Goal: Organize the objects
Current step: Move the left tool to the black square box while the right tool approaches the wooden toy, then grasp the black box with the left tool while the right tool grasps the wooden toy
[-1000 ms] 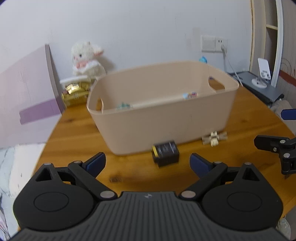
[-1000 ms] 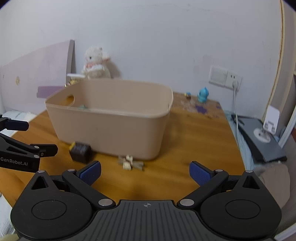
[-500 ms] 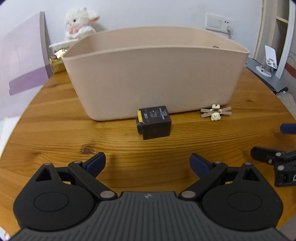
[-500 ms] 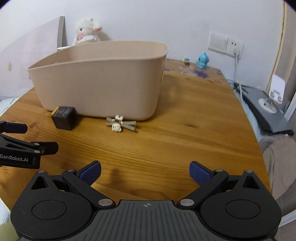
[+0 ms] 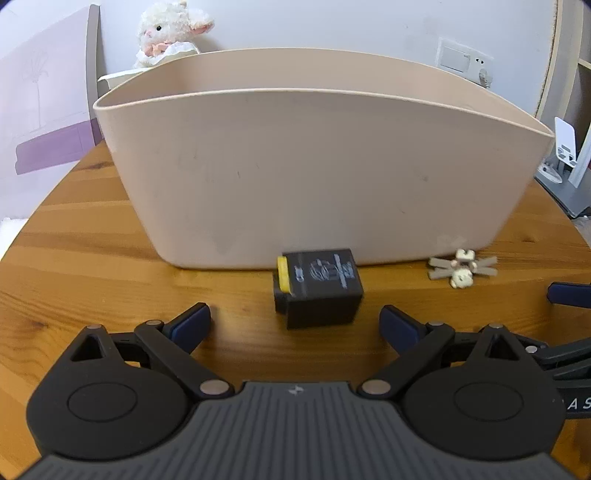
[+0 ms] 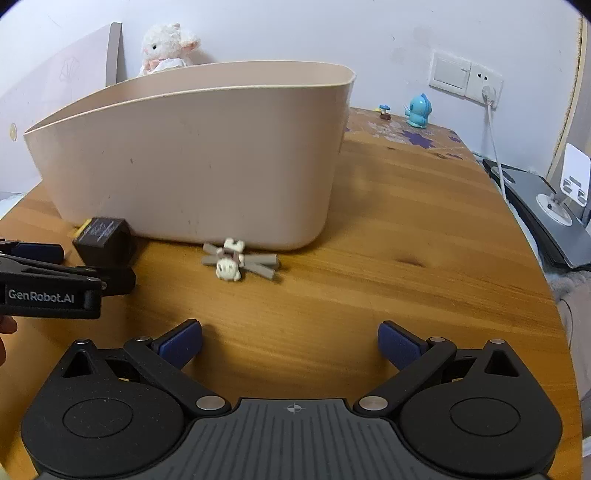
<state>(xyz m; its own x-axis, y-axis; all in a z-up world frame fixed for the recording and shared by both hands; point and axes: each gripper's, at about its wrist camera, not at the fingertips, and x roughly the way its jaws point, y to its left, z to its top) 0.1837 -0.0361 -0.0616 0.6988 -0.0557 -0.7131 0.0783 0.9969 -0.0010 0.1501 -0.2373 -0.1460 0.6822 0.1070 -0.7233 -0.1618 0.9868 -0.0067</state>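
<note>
A small black box with a yellow tab (image 5: 318,289) lies on the wooden table (image 5: 92,258) just in front of a large beige bin (image 5: 314,166). My left gripper (image 5: 295,321) is open and empty, low over the table, with the box just ahead between its fingers. A small white-and-grey toy figure (image 5: 461,268) lies to the box's right, also against the bin. In the right wrist view the toy (image 6: 236,263) lies ahead and left of my open, empty right gripper (image 6: 290,341); the box (image 6: 103,242) and bin (image 6: 203,166) are there too. The bin's inside is hidden.
A white plush lamb (image 5: 168,31) sits behind the bin by a purple board (image 5: 44,110). A blue figurine (image 6: 417,110) and wall socket with cable (image 6: 484,88) are at the back right. A grey device with a white stand (image 6: 554,199) lies off the table's right edge.
Both grippers have dropped lower and moved closer to the bin. The black box now sits just ahead of the left gripper's fingers, and the toy is nearer the right gripper.
</note>
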